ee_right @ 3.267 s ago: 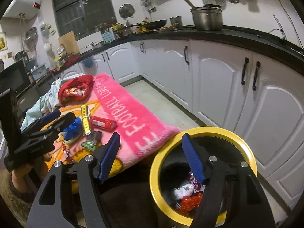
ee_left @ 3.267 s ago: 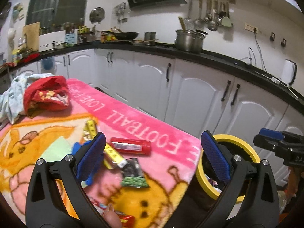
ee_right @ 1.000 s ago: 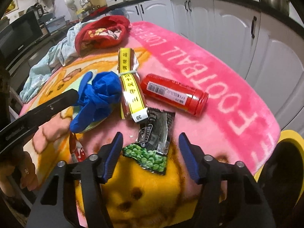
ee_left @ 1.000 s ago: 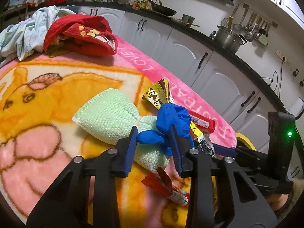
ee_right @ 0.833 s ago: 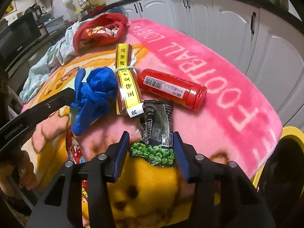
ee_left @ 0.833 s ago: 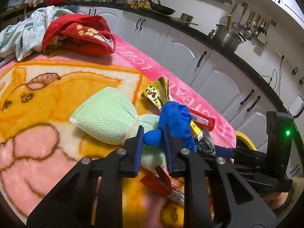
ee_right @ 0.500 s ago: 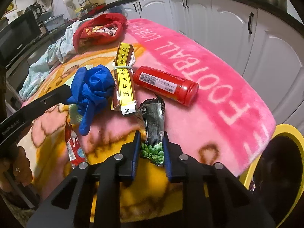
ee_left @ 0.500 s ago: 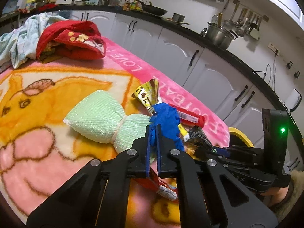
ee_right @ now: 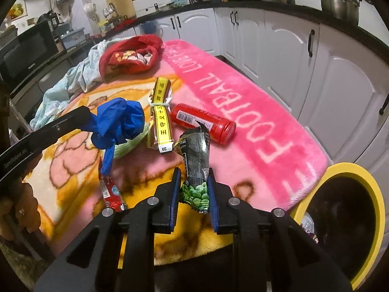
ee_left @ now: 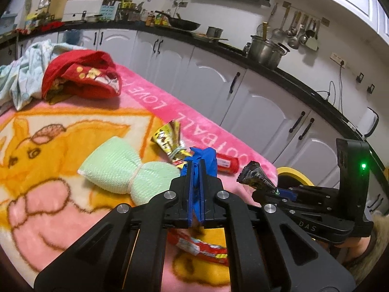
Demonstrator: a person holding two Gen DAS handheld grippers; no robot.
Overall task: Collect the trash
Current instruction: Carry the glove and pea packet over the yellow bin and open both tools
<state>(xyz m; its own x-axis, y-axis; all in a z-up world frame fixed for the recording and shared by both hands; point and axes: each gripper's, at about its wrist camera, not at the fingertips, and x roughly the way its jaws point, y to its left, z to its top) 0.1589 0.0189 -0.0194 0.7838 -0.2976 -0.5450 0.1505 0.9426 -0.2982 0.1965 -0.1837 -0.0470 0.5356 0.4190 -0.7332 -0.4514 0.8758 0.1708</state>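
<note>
My right gripper [ee_right: 193,185] has its 2 blue fingers [ee_right: 175,189] clamped on the green-pea snack packet [ee_right: 196,168], which stands up between them, lifted off the blanket [ee_right: 255,131]. My left gripper [ee_left: 196,189] is pinched tight on the crumpled blue glove [ee_left: 203,161], held up clear of the blanket, with 1 loose end dangling in the right wrist view. Under and just beyond the glove lies the pale green mesh cloth [ee_left: 124,170], tied at its middle. A flat red sachet [ee_right: 110,192] lies on the blanket below the glove. Next out are the yellow-labelled packet bundle [ee_right: 161,119] and, just beside it, the red cylindrical tube [ee_right: 203,123] on its side. At the blanket's right end stands the yellow-rimmed trash bin [ee_right: 374,219], with a few wrappers inside. Farther back sit a red cloth bundle [ee_right: 131,56] and a pale blue garment [ee_right: 73,77], then white cabinets [ee_right: 287,48].
</note>
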